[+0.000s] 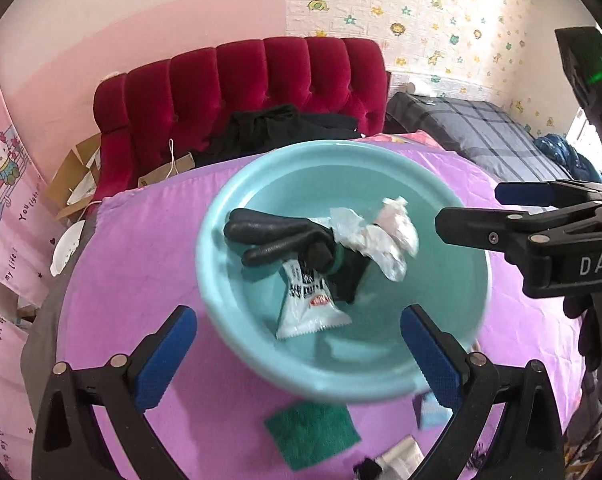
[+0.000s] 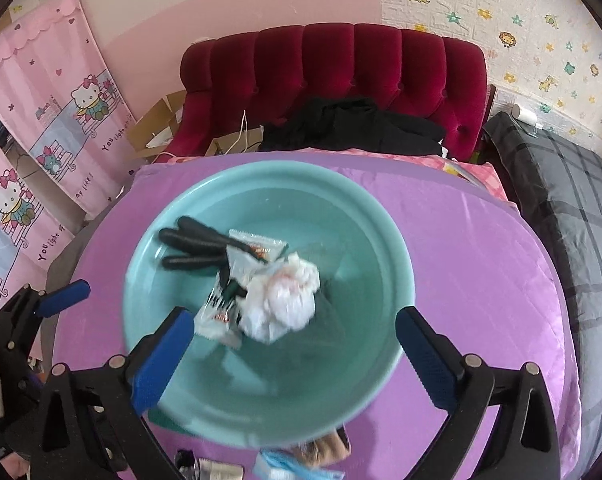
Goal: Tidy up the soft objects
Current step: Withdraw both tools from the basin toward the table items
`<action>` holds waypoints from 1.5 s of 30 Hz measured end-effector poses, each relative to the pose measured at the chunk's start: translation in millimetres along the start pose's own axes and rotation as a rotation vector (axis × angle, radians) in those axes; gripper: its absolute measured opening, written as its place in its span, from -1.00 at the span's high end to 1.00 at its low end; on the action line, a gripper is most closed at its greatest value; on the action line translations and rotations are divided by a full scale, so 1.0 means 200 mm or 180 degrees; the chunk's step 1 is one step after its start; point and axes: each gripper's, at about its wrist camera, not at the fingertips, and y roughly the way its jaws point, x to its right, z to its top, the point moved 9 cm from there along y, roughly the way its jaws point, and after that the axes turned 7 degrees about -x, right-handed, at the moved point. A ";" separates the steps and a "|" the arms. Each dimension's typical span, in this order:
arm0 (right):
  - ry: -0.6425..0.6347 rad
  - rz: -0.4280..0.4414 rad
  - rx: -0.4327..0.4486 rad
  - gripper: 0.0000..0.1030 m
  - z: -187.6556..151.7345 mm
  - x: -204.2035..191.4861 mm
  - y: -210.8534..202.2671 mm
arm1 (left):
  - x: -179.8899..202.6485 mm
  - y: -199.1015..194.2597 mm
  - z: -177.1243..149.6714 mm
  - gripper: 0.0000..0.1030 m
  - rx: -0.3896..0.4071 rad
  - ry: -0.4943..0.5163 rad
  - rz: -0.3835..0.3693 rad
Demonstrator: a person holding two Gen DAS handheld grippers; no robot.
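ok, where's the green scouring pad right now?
Left wrist view: the green scouring pad lies flat on the purple cloth, outside the teal basin, just beyond its near rim, between the left gripper's open fingers.

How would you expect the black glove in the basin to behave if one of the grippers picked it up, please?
The glove would probably droop: it lies slack, its digits splayed on the basin floor. It looks light, likely rubbery, so the fingers should hold it. A packet and crumpled plastic overlap its cuff, so lifting may drag them along.
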 end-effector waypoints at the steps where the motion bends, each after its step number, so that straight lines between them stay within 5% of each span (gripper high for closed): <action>1: -0.0006 0.0007 0.0007 -1.00 -0.02 0.00 -0.02 | 0.01 -0.02 -0.02 -1.00 0.0022 0.0016 0.0022; 19: -0.0009 -0.0063 -0.0044 -1.00 -0.49 0.02 -0.26 | 0.09 -0.24 -0.38 -1.00 0.0055 0.0002 -0.0049; 45: -0.0275 -0.0228 -0.0191 -1.00 -1.16 0.04 -0.13 | 0.19 -0.14 -0.97 -1.00 -0.0147 0.0088 -0.0036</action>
